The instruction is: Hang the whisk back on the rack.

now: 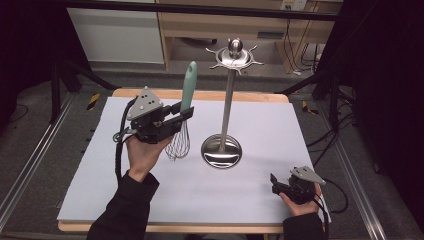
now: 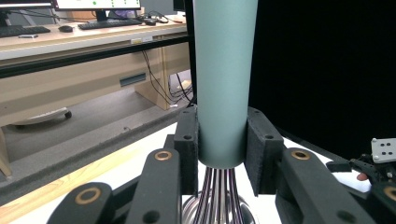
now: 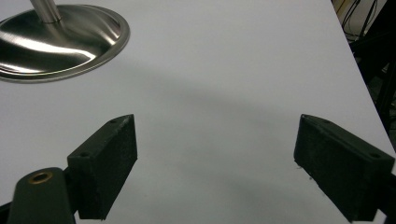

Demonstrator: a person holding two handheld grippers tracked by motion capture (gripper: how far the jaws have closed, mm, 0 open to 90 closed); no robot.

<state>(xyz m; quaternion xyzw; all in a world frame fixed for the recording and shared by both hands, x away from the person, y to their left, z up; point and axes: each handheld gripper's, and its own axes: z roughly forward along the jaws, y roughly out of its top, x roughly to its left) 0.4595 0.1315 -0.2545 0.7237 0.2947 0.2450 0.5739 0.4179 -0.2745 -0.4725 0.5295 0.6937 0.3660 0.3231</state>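
Whisk (image 1: 182, 117) you're clamping upright by its handle w/ L gripper (image 1: 176, 116), prob. for hanging on stand (image 1: 226, 107); R gripper (image 1: 280, 184) is idling wide open, empty.

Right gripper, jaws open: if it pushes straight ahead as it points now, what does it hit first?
Probably the round steel base of the utensil stand, up and left of the right gripper. Before that, just bare white tabletop. Depth is hard to judge, so it might slide past the base's edge.

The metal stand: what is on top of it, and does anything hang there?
The metal stand has a round knob above a ring of hooks. Nothing hangs there. The whisk is apart, clamped in the left gripper.
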